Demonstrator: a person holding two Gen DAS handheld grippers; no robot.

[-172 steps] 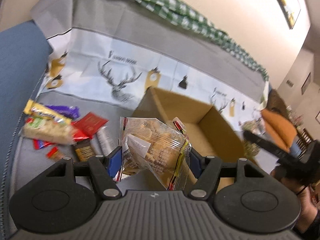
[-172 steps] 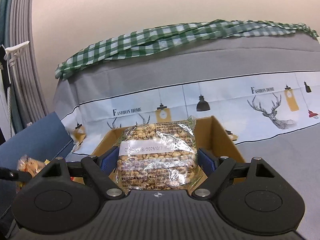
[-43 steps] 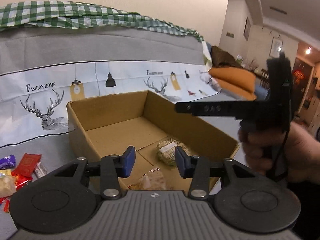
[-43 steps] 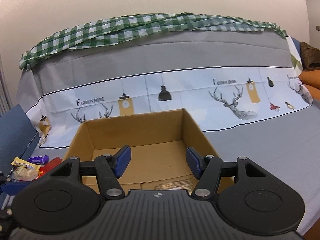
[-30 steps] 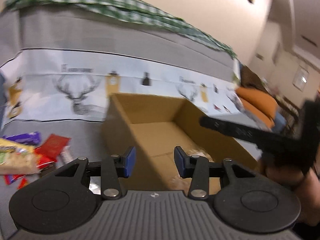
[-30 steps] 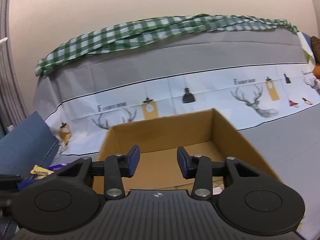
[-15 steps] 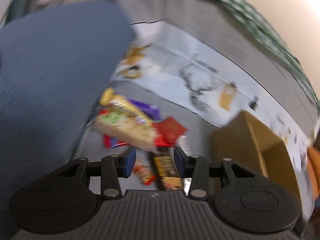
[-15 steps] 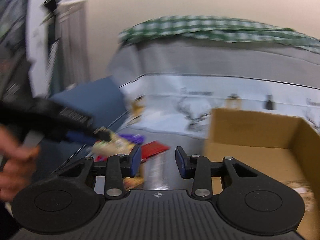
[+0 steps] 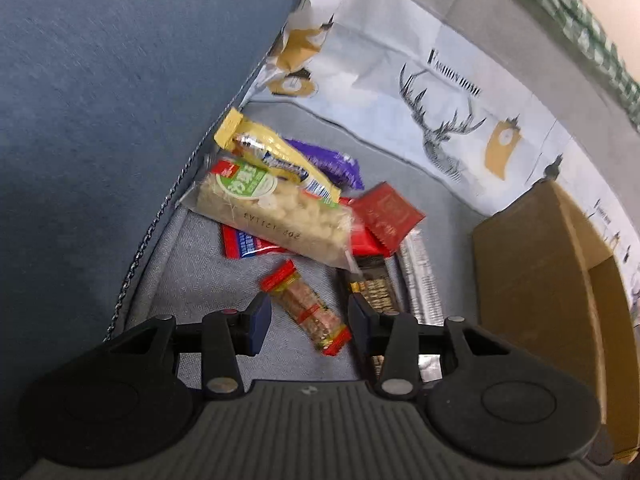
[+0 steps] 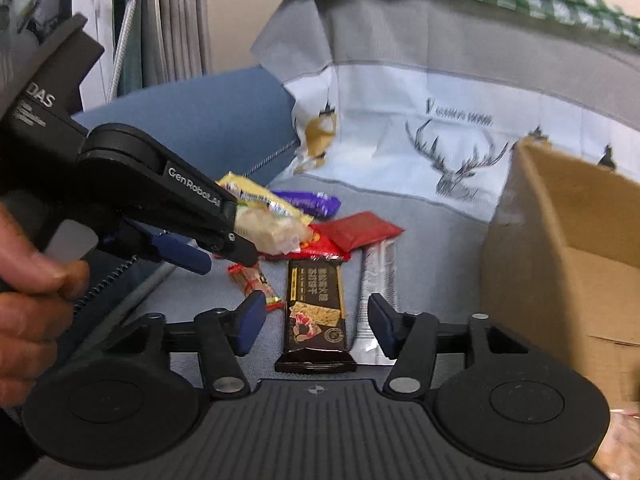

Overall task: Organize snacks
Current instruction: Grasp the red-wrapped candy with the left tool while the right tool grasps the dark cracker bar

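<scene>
Flanking the snack pile (image 9: 304,216), cardboard box (image 10: 568,248); both claws spread, right claw (image 10: 316,322) opening.

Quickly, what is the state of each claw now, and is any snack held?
Left claw: open, empty, above the small red-ended snack stick.
Right claw: opening, empty, above the dark snack bar.

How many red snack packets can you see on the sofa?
3, maybe more hidden. A red square packet lies nearest the cardboard box, a red-and-blue packet sits under the long pale snack bag, and a small red-ended stick lies nearest the camera.
</scene>
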